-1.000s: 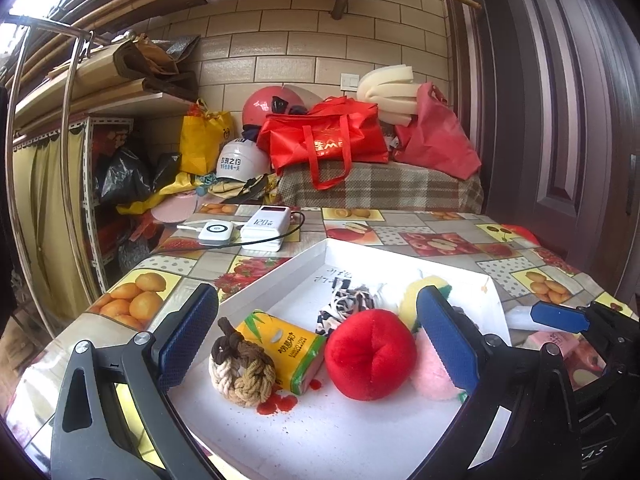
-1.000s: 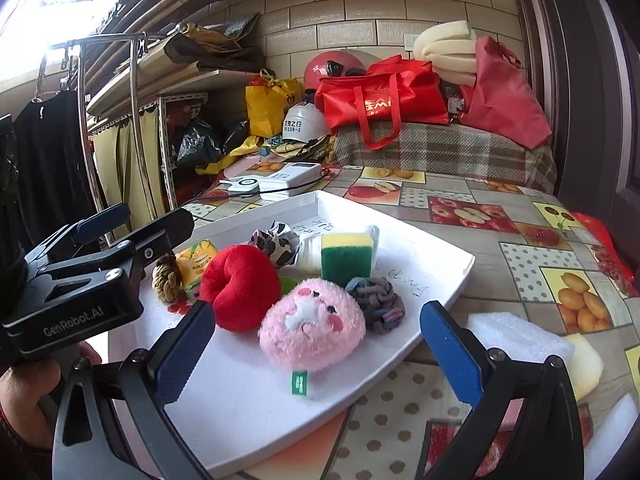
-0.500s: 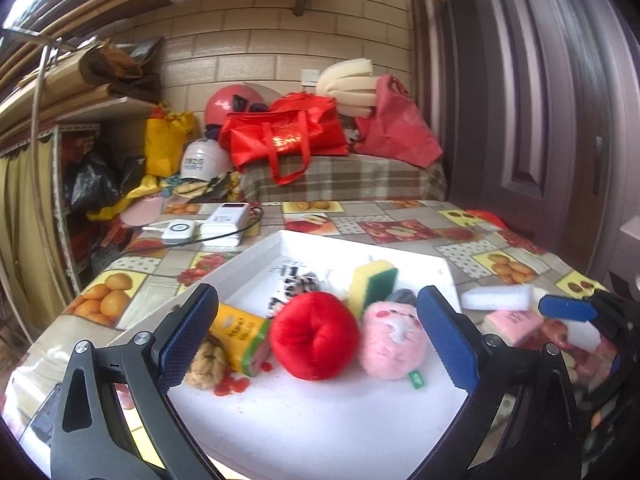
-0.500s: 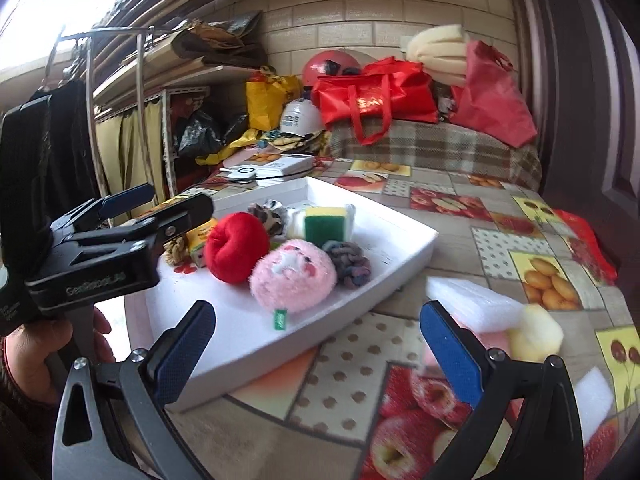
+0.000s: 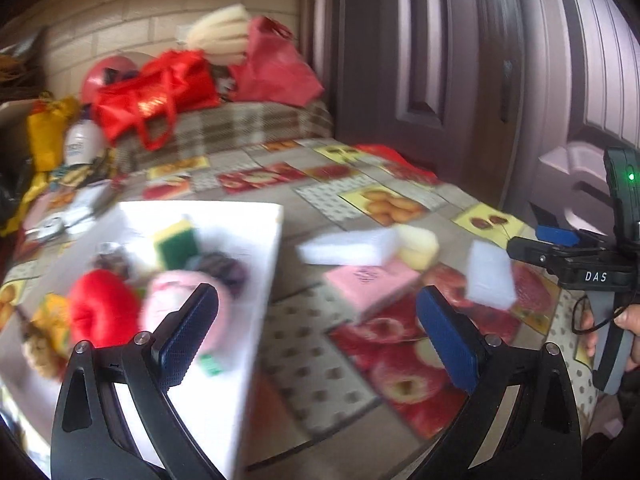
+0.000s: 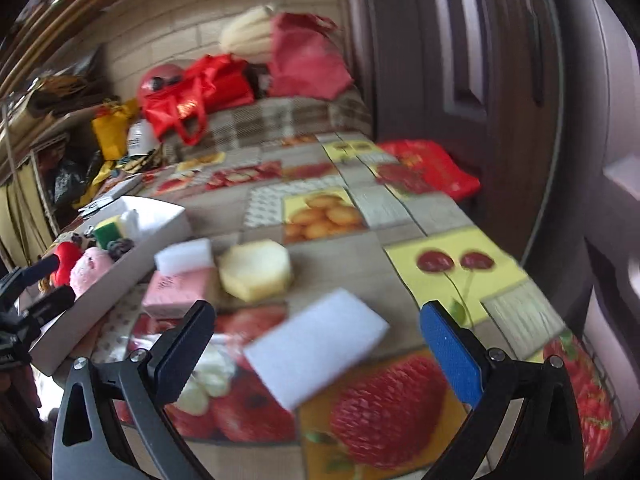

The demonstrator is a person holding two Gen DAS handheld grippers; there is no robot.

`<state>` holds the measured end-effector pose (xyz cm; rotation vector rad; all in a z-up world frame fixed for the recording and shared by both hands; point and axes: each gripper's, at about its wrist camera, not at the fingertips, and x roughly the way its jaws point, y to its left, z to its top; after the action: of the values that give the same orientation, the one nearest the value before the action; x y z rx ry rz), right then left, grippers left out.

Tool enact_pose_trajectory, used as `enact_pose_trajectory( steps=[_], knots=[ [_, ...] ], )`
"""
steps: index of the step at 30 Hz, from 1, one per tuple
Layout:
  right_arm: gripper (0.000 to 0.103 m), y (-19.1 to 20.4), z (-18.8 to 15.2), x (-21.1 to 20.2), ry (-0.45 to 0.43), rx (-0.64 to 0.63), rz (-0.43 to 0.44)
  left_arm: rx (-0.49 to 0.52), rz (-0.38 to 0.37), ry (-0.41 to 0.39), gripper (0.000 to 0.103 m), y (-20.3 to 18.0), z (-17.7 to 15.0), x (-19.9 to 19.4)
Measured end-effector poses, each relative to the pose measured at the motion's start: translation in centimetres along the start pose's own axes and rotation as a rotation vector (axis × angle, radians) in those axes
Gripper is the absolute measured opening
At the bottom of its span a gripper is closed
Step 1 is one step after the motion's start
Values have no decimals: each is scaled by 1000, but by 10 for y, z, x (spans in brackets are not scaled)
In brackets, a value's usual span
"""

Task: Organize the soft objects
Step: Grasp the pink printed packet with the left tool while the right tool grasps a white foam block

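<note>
A white tray (image 5: 256, 264) holds a red plush (image 5: 102, 314), a pink plush (image 5: 160, 304), a green-yellow sponge (image 5: 176, 240) and a dark rope ball (image 5: 220, 266). Right of it on the tablecloth lie a white sponge (image 5: 348, 246), a yellow foam piece (image 5: 418, 242), a pink sponge (image 5: 372, 284) and a second white sponge (image 5: 490, 276). My left gripper (image 5: 316, 332) is open and empty over the tray's right edge. My right gripper (image 6: 316, 344) is open and empty, just above the second white sponge (image 6: 316, 352). The pink sponge (image 6: 178, 286) and yellow foam (image 6: 256, 270) lie beyond it.
Red bags (image 5: 156, 92) and helmets sit on a plaid-covered bench at the back. A dark door (image 5: 460, 80) stands to the right. A red plastic bag (image 6: 428, 166) lies at the table's far right edge. The right gripper's body (image 5: 592, 264) shows in the left wrist view.
Both grippers have swung right, away from the tray and towards the loose sponges on the tablecloth. The right gripper now hovers over a white sponge. Both stay open.
</note>
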<state>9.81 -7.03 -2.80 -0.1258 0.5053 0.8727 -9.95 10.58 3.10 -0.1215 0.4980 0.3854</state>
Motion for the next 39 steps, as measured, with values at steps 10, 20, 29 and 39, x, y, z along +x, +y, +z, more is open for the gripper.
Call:
enact_pose_trajectory(
  steps=[10,20,29,39],
  knots=[
    [103,-26,-9,3,62,151,84,-29,-51,253,100,-23,25,100],
    [103,-49,-14,14,120,275,129,193,-130,283,85,-60,20,106],
    [103,-40,-14,12,131,227,99,197,-177,190,85,-65,4,52],
    [103,21,-11,40,261,42,-25,13,-175,43,85,-22,3,12]
  ],
)
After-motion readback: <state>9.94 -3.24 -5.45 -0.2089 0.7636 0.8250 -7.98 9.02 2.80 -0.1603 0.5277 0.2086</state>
